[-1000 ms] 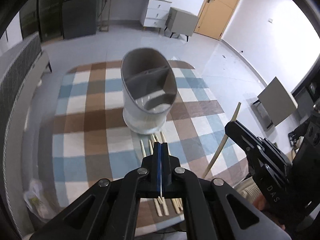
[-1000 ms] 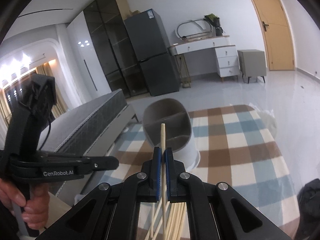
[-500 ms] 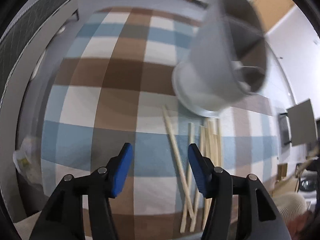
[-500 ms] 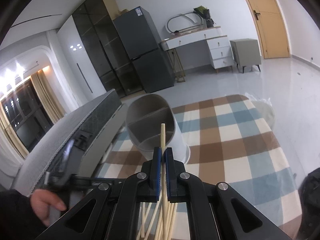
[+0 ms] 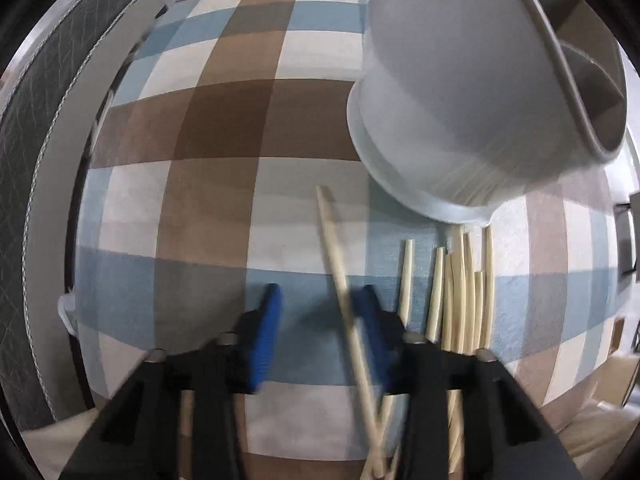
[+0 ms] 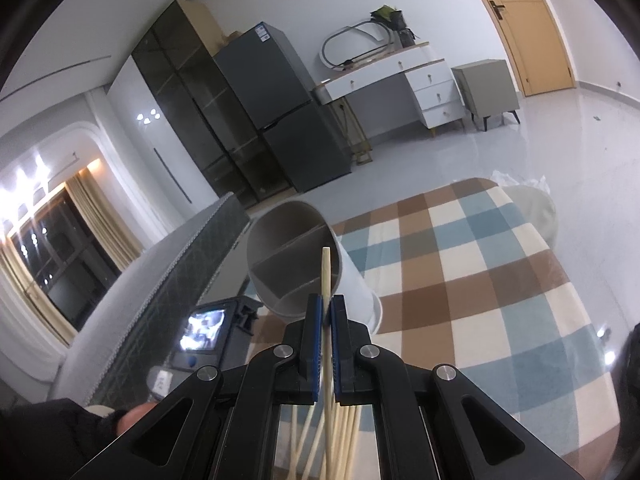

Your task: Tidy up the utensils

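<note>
While the left claw (image 5: 316, 320) points straight down over the checked cloth (image 5: 224, 128) covering the worktop, its blue pads (image 5: 266, 332) stand apart and are closing, with one loose chopstick (image 5: 340, 280) lying slantwise between them, close against the right-hand pad; motion blur hides whether that pad touches it. Just to the right of this claw, a bundle of pale chopsticks (image 5: 464, 292) lies side by side on a blue band of the cloth, tips toward the grey divided utensil holder (image 5: 460, 92), whose base stands just beyond them.

The right claw (image 6: 327, 320) is clamped together on a single chopstick (image 6: 326, 276), which juts forward toward the holder (image 6: 294, 256) and its partitioned mouth. More chopsticks (image 6: 344, 440) show on the cloth beneath this claw. No legible writing appears in either view.
</note>
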Demonstrator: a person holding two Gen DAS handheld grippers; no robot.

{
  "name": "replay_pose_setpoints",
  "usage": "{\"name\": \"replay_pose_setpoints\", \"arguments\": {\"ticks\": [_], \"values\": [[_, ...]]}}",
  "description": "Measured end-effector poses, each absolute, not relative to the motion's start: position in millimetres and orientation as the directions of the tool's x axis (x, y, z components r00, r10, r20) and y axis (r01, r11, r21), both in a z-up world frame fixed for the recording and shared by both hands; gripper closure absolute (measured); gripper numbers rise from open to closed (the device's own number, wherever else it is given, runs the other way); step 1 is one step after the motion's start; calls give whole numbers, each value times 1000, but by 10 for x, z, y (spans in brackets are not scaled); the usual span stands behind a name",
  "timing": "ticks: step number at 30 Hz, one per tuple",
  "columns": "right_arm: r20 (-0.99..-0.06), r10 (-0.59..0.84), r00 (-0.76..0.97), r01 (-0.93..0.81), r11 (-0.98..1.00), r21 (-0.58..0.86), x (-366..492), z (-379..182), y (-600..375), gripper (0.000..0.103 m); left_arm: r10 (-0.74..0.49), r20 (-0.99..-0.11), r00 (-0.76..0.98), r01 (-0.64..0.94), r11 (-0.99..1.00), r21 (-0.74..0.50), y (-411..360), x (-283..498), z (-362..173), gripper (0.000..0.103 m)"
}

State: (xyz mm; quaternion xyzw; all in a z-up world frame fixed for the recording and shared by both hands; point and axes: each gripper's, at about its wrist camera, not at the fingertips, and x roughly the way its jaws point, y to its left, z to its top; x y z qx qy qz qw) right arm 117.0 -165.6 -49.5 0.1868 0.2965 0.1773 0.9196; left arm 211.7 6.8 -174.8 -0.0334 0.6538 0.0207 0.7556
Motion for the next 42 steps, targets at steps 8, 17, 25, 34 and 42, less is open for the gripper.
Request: {"name": "replay_pose_setpoints", "arguments": {"ticks": [8,17,25,34,42], "values": [[-470,433,769,-207,865,458,1101,-459,-1710,99,-121,-971,206,-123,981,-148,138,2004,-1686,102],[-464,418,781,-248,890,384,992,-398,-1510,99,-258,-881,398,-30,955,-294,326,1460,-1000,102],[-444,421,791,-272,892,362,958,-226,-1372,99,-383,-731,565,53,900,-432,404,1426,-285,102],[-366,427,827,-331,895,299,1314,360,-1223,99,-368,-481,796,154,891,-426,452,1644,420,102],[-306,437,846,-370,894,252,1982,752,-1044,99,-294,-343,892,164,919,-360,457,2220,552,102]]}}
